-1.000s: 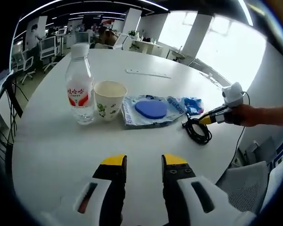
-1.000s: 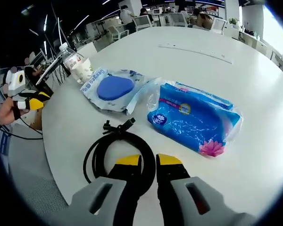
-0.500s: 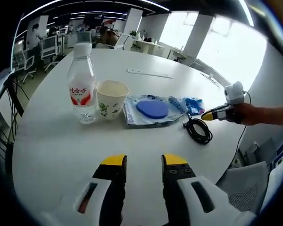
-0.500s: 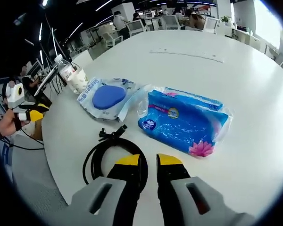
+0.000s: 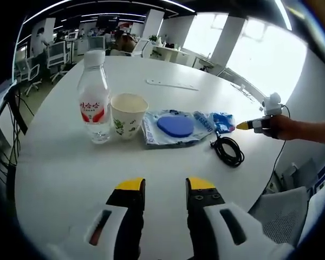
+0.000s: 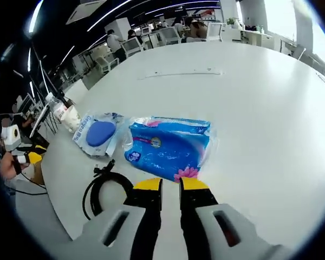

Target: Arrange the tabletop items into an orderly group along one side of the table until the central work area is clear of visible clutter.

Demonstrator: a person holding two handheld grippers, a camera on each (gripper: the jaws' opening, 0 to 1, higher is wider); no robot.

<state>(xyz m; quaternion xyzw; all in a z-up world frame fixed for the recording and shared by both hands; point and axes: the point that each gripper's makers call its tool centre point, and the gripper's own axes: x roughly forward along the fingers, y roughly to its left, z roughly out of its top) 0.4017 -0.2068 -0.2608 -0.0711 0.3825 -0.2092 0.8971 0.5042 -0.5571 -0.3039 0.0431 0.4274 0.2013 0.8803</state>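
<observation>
While both grippers hover empty: right gripper jaws nearly closed, blue tissue pack just ahead, black cable coil beside. Left gripper jaws slightly apart, water bottle, paper cup, wipes pack well ahead on white table.
</observation>
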